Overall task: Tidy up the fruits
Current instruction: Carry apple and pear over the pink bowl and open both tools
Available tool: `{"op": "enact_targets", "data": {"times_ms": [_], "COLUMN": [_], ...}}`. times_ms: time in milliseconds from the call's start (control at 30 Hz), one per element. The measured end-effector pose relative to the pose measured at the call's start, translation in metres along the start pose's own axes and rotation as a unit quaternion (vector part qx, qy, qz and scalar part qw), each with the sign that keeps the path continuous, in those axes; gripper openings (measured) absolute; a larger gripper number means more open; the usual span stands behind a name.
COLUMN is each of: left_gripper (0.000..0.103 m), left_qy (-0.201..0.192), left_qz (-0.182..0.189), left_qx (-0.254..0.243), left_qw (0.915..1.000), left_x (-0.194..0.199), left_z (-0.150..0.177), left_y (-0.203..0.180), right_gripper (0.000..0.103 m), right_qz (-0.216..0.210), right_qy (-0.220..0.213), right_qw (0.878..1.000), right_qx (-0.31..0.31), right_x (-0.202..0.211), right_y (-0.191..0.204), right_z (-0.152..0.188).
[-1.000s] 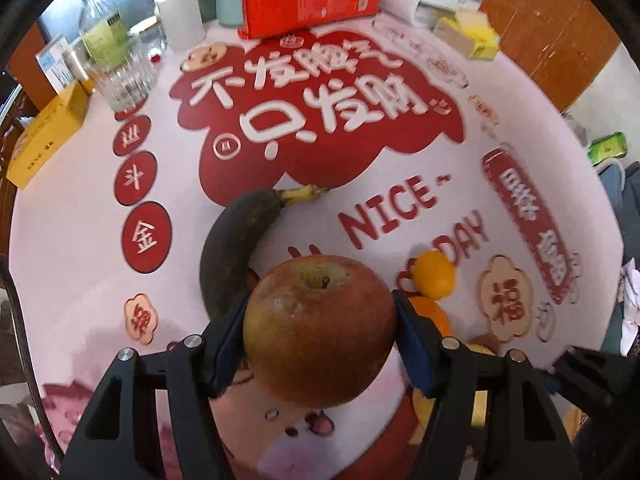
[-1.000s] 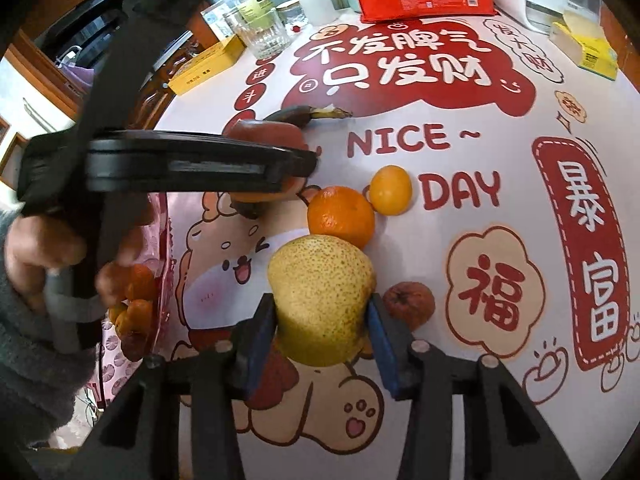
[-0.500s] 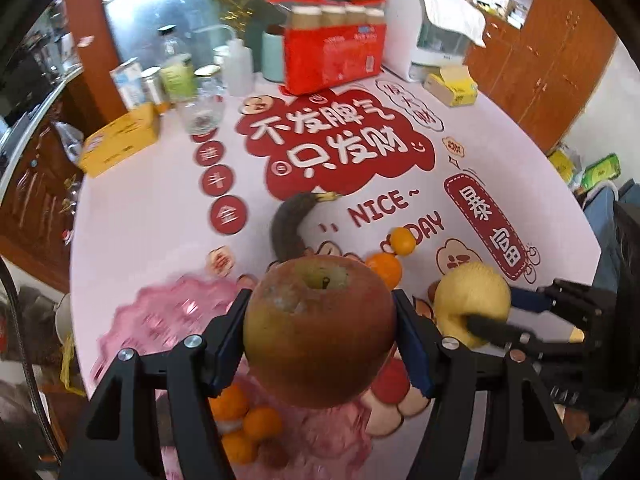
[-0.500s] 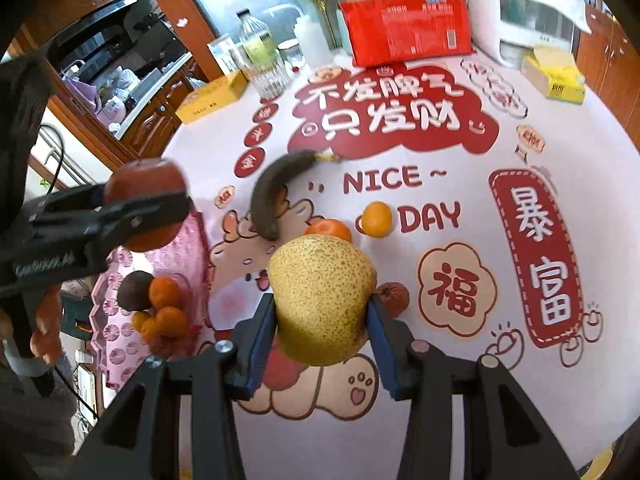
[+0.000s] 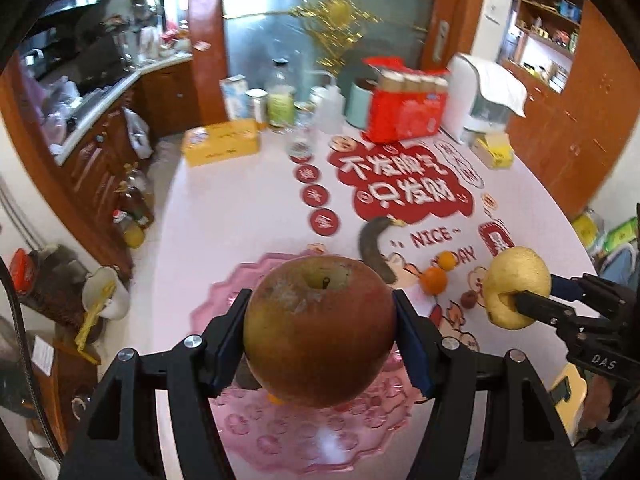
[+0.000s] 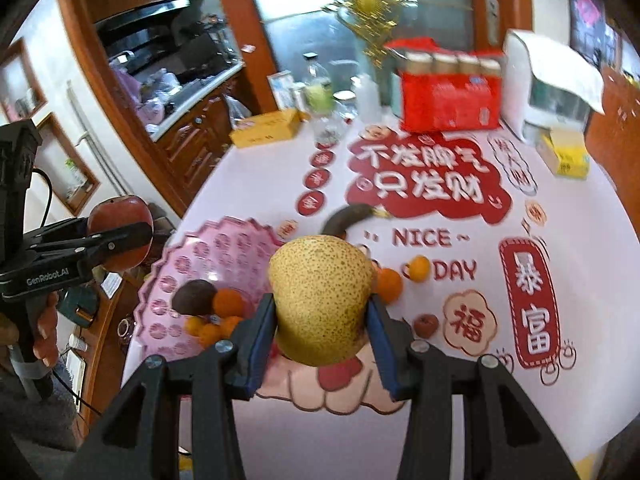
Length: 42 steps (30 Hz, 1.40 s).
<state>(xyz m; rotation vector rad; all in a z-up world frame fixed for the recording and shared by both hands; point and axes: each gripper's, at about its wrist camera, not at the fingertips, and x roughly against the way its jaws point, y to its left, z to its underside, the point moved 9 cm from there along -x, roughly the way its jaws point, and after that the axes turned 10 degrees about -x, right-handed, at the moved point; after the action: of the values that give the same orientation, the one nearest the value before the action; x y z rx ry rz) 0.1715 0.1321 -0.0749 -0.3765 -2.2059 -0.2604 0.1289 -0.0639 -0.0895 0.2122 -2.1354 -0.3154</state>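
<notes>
My left gripper [image 5: 320,332] is clamped on the apple [image 5: 320,330], blue pads pressing both flanks. Apple sits stem end up and tipped toward the far side, so its stem axis runs roughly crosswise to the pads. Straight below and ahead of these tongs is the pink plate [image 5: 320,440]; the apple hangs above it, not touching.

My right gripper [image 6: 322,320] is clamped on the pear [image 6: 320,300], pads on both sides. Pear's long axis runs along the fingers, broad rounded end pointing away from me. From the left wrist view the pear [image 5: 516,286] shows off to the right of the left tongs, dimpled end facing that camera.

Left of the right tongs, the plate [image 6: 224,248] carries small oranges [image 6: 228,303] and a dark round fruit [image 6: 194,297].

Beyond the right tongs on the table [image 6: 580,240]: banana [image 6: 352,216], long axis slanting, stem tip pointing right. Two oranges [image 6: 418,268] just right of the pear, a small reddish fruit [image 6: 426,325] nearer.
</notes>
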Motion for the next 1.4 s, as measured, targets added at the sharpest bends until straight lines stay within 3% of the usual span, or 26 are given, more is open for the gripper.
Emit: {"op": "enact_targets", "data": {"times_ms": [267,533,867,1400], "left_gripper": [0.066,0.066,0.066,0.066], "left_qy": [-0.007,0.043,0.11,0.133], "left_qz": [-0.033,-0.045,-0.022,0.018], "left_qx": [0.023,0.042,0.062,0.059], "left_qw": [0.9992,0.9972,0.9917,0.9892], "left_x": [0.024,0.001,-0.047,-0.095], "left_z": [0.023,0.081,0.147,0.155], "left_y": [0.038,0.052,0.039,0.008], "right_gripper": [0.045,0.045,0.045,0.045], "right_qz": [-0.027,-0.027,0.01,0.053], "right_qy": [-0.01,0.002,0.067,0.134], "right_qw": [0.998,0.996,0.995,0.986], "right_qx": [0.057,0.085,0.074,0.078], "right_x": [0.001,-0.031,-0.099,-0.146], "right_y": [0.058,0.094,0.087,0.069], "right_z": [-0.011,-0.012,0.015,0.053]}}
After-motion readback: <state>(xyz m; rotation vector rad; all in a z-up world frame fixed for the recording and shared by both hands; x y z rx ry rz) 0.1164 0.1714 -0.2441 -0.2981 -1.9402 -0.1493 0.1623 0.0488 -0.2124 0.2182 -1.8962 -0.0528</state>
